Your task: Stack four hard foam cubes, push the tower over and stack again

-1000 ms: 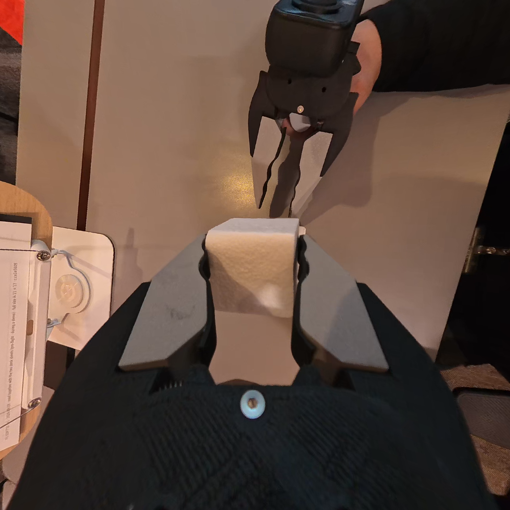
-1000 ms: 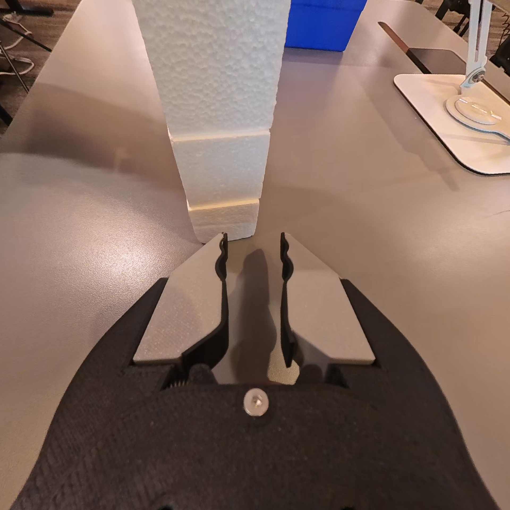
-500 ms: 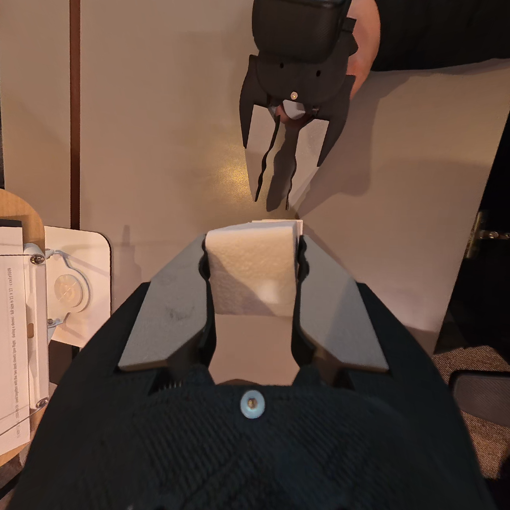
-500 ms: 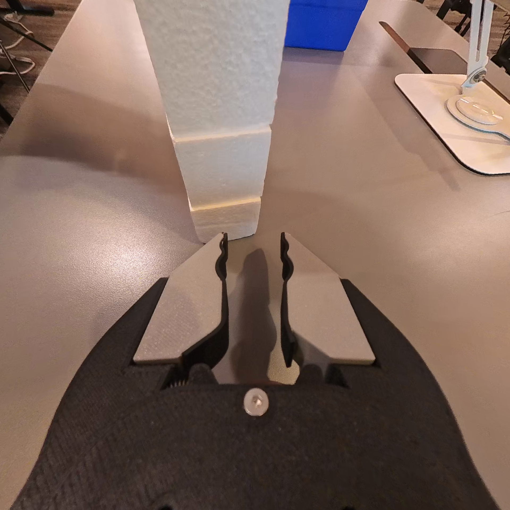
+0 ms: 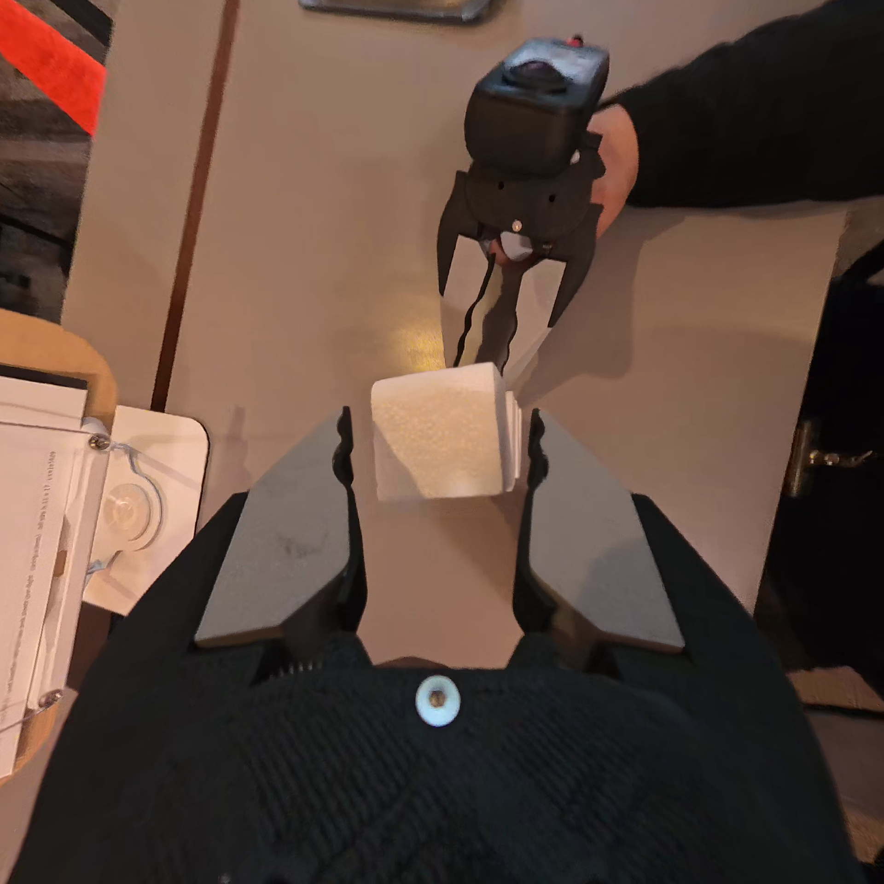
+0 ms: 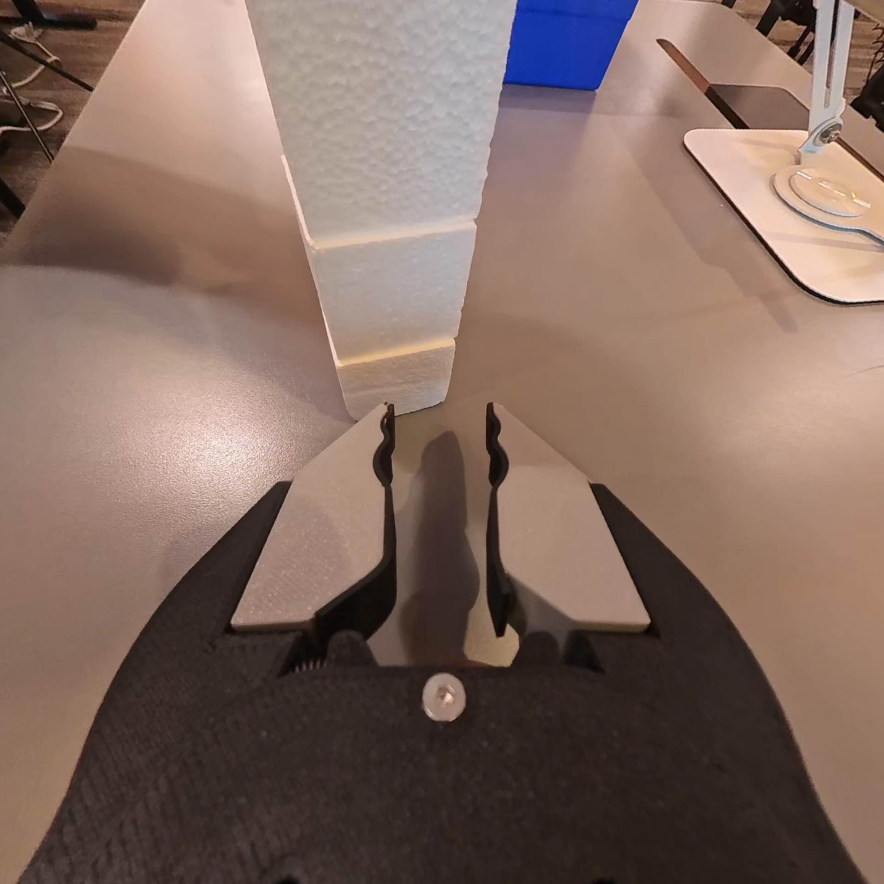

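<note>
Bare grey counter [image 6: 143, 430] is seen around the white foam cube tower [image 6: 397, 296]. Left tool [image 5: 437, 445] is spread wide, released, flanking the tower's top without contact. Right tool [image 6: 440, 421], partly parted and empty, sits just beside the tower's base.

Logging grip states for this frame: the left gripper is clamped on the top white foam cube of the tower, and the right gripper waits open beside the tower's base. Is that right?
Not quite. In the left wrist view, the left gripper is open, its fingers standing clear of both sides of the top white foam cube of the tower. The rest holds: the right wrist view shows the right gripper open beside the tower's base.
</note>
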### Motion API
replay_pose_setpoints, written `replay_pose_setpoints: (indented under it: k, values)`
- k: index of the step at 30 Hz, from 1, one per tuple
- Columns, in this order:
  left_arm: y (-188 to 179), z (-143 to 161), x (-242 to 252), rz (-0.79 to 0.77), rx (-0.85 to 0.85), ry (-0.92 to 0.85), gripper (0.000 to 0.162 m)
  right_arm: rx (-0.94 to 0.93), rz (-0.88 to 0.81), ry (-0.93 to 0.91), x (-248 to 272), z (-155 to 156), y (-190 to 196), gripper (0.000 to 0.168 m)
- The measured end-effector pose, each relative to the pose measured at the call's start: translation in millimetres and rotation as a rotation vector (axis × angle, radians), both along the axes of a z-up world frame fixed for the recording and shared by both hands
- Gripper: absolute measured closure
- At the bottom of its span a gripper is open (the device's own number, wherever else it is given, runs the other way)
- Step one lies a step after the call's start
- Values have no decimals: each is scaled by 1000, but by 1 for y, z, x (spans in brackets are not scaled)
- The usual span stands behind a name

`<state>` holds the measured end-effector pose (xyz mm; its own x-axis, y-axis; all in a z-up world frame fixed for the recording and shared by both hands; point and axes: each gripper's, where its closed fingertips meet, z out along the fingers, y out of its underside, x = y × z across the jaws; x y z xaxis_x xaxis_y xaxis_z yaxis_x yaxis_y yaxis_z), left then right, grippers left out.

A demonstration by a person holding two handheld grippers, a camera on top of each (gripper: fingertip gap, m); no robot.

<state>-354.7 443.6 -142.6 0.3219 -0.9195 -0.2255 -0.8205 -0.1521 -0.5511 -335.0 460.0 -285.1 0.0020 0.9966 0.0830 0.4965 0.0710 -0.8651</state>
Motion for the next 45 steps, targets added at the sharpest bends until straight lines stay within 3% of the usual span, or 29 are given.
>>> replay_pose_setpoints:
  k: [4,7,14,18,23,25,30,36,45]
  values:
    - [-1,17,-16,73,54,-157,89,4,-5,7,2,1,2,133]
    - [-1,13,-43,166,50,-263,89,1,-7,26,5,6,4,138]
    - [-20,-38,-97,314,-8,-370,92,17,2,89,7,25,0,144]
    - [-35,-63,-106,340,-52,-412,91,52,28,94,6,33,-9,147]
    - [-49,-115,-110,387,-122,-382,92,100,55,113,7,44,-18,163]
    - [-53,-131,-113,416,-137,-371,102,113,60,122,6,47,-20,167]
    - [-48,-145,-121,486,-89,-394,162,142,40,130,5,51,-18,168]
    - [-16,-142,-147,653,141,-439,162,146,32,128,5,49,-16,168]
    - [-13,-132,-166,728,209,-511,161,158,108,105,2,49,-34,168]
